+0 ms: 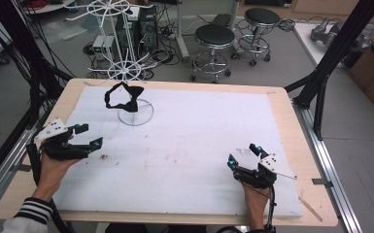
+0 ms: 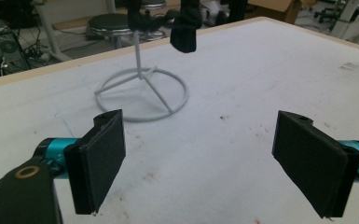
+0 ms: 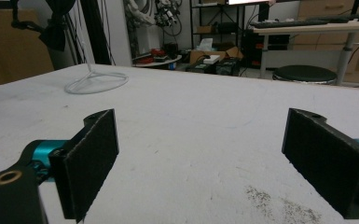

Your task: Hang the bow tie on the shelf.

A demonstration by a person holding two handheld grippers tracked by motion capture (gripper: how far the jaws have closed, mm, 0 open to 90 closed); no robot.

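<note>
The left gripper (image 1: 83,135) sits low at nine o'clock on the white foam-covered table (image 1: 199,145), its jaws spread wide with nothing between them; the right gripper (image 1: 243,156) rests toward five o'clock, equally wide and empty. The likely target is the black fabric piece (image 1: 121,97) draped on the thin white wire stand with a ring base (image 1: 136,112), at about eleven o'clock on the board and well apart from both tools.

To do the reach well, I would bring the left gripper forward and up, keeping the pads (image 2: 101,163) level with the hanging end of the cloth (image 2: 184,32) rather than the post, and close on a free fold so the light stand does not tip. The right gripper could steady the ring (image 3: 95,81).

The cloth looks soft and limp, looped over the stand's top, with one end dangling.
</note>
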